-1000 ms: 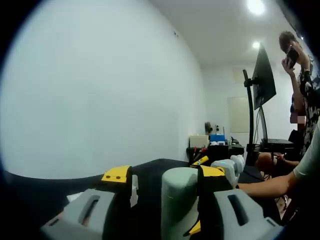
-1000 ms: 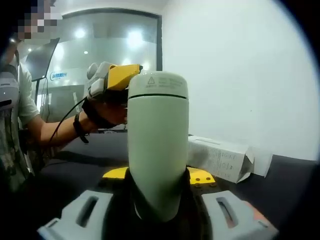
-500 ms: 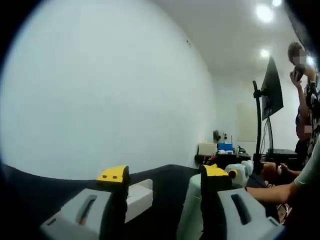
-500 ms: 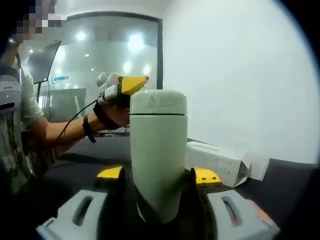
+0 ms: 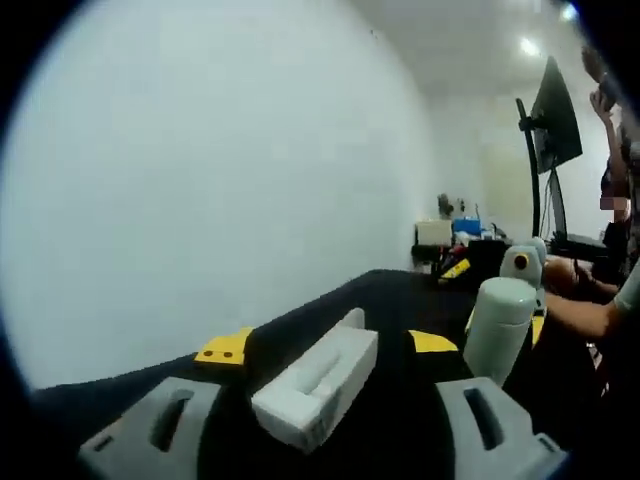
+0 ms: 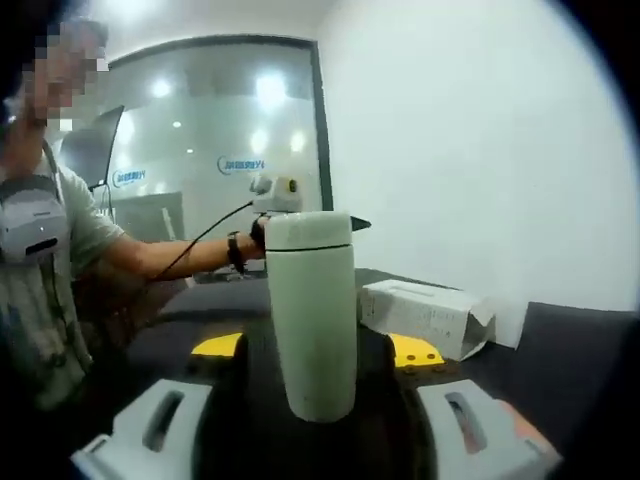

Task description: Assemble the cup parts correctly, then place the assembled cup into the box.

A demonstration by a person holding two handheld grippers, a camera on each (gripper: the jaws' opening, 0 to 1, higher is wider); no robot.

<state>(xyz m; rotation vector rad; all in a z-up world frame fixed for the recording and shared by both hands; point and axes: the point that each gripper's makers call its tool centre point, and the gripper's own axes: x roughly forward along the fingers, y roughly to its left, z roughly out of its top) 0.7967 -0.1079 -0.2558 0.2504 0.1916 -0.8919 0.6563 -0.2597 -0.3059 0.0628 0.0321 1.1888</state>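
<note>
A pale green cup (image 6: 311, 312) with its lid on stands upright on the black table (image 6: 560, 340), between the yellow-tipped jaws of my right gripper (image 6: 315, 350). The jaws are open, with a dark gap on each side of the cup. A white carton box (image 6: 425, 315) lies on its side behind the cup, to the right. My left gripper (image 5: 328, 346) is open and empty, and the white box (image 5: 318, 378) lies just beyond its jaws. In the left gripper view the cup (image 5: 496, 312) stands to the right, flanked by the right gripper's yellow tips. In the right gripper view the left gripper (image 6: 283, 198) hovers behind the cup's lid.
A white wall (image 5: 200, 180) runs along the far side of the table. At the table's far end are a monitor on a stand (image 5: 553, 120) and small clutter (image 5: 450, 232). A person's arm (image 6: 170, 258) reaches in from the left, and another person (image 5: 620, 190) stands by the monitor.
My left gripper has drawn away from the cup's top and now faces the white box. The right jaws have spread, and the cup now sits farther from the right camera.
</note>
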